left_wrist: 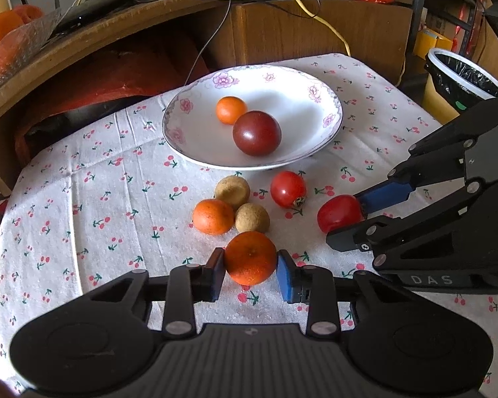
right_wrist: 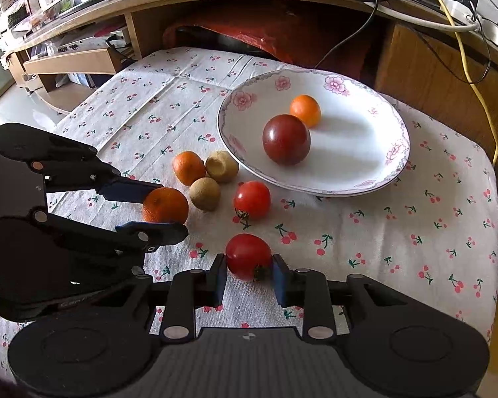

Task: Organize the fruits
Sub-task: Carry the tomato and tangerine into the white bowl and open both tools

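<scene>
Both grippers were busy at once. The left gripper (left_wrist: 250,267) was pinching a mandarin (left_wrist: 250,258), with a blue pad pressed on each side of it. The right gripper (right_wrist: 248,273) was pinching a red tomato (right_wrist: 248,256) the same way. Both fruits sat low, right by the cherry-print cloth (left_wrist: 83,199) on the bench, and it was hard to tell if they were touching it or just off it.

This looked like the picking-up step. The flowered plate (left_wrist: 196,139) lay at about 12 o'clock from the left gripper and about 1 o'clock from the right one. It already held a small orange fruit (left_wrist: 231,109) and a dark red tomato (left_wrist: 257,133), touching each other. So the next move probably called for lifting each fruit over the rim and letting go softly inside, without bumping what was there. The two grippers were near each other and would need to take turns or keep apart.

Waiting on the cloth were another mandarin (left_wrist: 213,217), two brown fruits (left_wrist: 232,192) (left_wrist: 252,218) and one more tomato (left_wrist: 288,188), all bunched between the grippers and the plate.

The brown fruits were hard to name. The undersides of the held fruits were hidden. The person's hands were out of view.
</scene>
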The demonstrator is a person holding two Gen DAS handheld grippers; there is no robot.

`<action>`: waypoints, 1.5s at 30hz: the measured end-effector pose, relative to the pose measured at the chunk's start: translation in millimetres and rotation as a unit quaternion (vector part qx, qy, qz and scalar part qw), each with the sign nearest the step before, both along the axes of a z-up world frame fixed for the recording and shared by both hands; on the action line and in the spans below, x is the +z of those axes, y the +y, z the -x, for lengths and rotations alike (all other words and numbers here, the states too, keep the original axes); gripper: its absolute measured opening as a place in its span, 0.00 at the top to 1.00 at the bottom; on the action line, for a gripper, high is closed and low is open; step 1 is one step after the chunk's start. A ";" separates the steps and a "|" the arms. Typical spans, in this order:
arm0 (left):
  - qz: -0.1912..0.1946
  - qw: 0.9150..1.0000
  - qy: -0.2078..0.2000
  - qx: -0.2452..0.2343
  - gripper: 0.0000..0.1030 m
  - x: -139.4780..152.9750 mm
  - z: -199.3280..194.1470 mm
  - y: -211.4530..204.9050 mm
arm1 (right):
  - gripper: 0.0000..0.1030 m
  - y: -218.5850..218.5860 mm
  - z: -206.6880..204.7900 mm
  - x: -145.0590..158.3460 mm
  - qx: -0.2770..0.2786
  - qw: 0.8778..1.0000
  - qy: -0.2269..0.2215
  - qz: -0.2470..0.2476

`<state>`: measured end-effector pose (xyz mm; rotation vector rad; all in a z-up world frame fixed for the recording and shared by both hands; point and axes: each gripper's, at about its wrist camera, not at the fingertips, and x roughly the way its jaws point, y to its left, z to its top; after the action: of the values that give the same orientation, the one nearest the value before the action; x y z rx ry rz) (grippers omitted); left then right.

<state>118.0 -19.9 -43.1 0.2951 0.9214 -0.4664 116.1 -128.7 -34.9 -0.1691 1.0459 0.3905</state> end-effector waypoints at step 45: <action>-0.005 0.998 -0.044 0.037 0.61 17.0 -68.0 -23.9 | 0.76 -24.0 -57.5 15.3 -0.078 0.995 -0.059 -0.018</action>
<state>186.0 -43.9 -26.2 0.2884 0.8458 -0.3775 173.5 -152.7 -19.6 -0.0769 0.9280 0.2553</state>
